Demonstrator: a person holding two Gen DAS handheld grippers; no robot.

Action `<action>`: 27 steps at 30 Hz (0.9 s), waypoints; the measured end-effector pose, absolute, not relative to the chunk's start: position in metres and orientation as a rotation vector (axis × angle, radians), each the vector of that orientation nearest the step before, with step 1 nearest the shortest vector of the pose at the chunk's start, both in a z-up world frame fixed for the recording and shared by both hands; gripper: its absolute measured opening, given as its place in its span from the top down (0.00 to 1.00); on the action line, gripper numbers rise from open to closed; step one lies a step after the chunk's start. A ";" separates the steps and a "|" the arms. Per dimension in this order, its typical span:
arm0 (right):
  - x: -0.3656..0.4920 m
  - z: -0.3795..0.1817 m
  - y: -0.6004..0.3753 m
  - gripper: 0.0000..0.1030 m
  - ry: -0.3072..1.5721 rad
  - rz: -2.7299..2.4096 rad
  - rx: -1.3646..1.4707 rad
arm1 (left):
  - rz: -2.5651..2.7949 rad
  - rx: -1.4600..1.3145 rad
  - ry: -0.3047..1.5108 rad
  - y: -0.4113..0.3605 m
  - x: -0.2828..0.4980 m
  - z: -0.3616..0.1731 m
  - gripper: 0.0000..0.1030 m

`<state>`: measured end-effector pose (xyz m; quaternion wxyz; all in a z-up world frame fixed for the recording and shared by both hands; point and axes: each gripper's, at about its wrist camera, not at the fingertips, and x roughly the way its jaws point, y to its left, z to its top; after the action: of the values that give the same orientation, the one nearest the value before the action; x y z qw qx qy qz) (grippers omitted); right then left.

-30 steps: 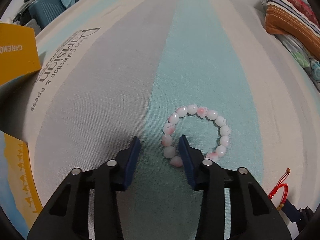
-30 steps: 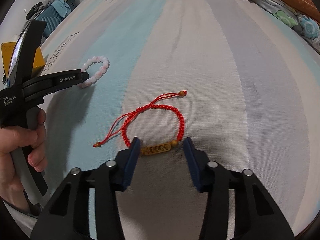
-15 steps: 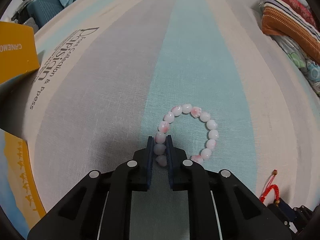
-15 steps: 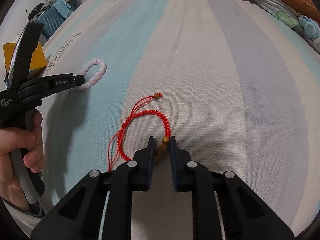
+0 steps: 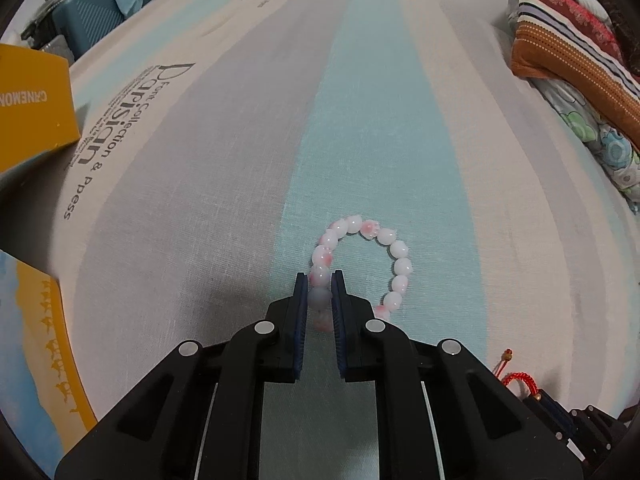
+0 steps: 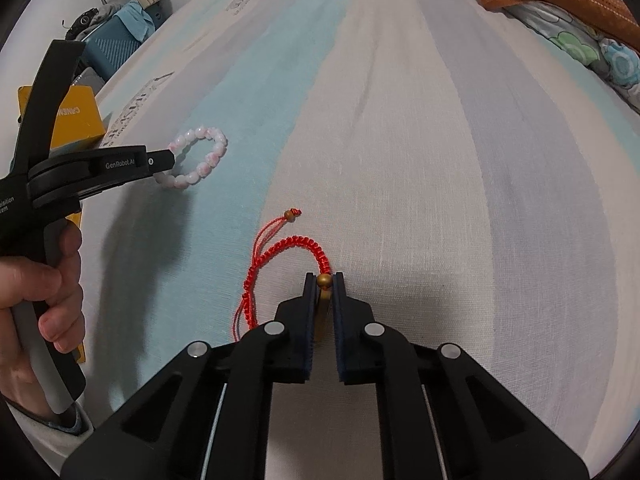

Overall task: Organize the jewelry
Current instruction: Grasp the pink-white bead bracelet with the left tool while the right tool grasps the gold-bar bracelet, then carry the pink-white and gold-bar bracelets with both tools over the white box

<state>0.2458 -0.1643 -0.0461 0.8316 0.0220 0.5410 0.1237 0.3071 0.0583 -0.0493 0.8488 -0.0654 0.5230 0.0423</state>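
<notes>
**Both grippers clamped on bracelets, striped sheet**

1. My left gripper [image 5: 319, 280] has its jaws pressed onto the near-left side of the bead bracelet [image 5: 394, 258]. One pale bead sits between the blue pads [image 5: 301, 312]. The rest of the pink-and-white loop lies on the teal stripe of the bed sheet [image 5: 224, 128], curving away ahead and to the right of the fingertips.

2. My right gripper [image 6: 324, 280] has its jaws pinched on the red cord bracelet [image 6: 298, 242] at its brass-coloured plate, with a small gold bead at the fingertips. The braided red loop arcs forward and to the left over the cream stripe. Its loose cords run on to a knotted end bead [image 6: 291, 214] beyond the loop.

3. In the right wrist view, my left hand [image 6: 38, 292] grips the handle of the left gripper at the left edge, and that gripper's tip meets the bead bracelet.

4. Further out on the left, a yellow box [image 5: 34, 108] rests at the sheet's edge. Beyond it stands a blue suitcase [image 5: 86, 26].

5. At the far right, a striped pillow [image 5: 568, 46] lies on a floral quilt [image 5: 600, 140].
</notes>
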 end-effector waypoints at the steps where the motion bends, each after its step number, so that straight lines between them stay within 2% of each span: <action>1: 0.244 -0.045 -0.165 0.93 1.143 0.263 0.046 | 0.087 -0.138 1.099 0.059 0.307 -0.048 0.89; 16: 0.237 -0.020 -0.171 0.93 1.042 0.203 0.023 | 0.058 -0.104 1.065 0.052 0.278 -0.024 0.89; 27: 0.220 0.021 -0.172 0.93 0.949 0.140 -0.007 | 0.044 -0.075 1.029 0.055 0.235 0.017 0.89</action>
<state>0.2195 -0.1719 0.0211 0.8872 -0.0032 0.4565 0.0671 0.2349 0.0547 0.0174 0.8695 -0.0358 0.4922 0.0208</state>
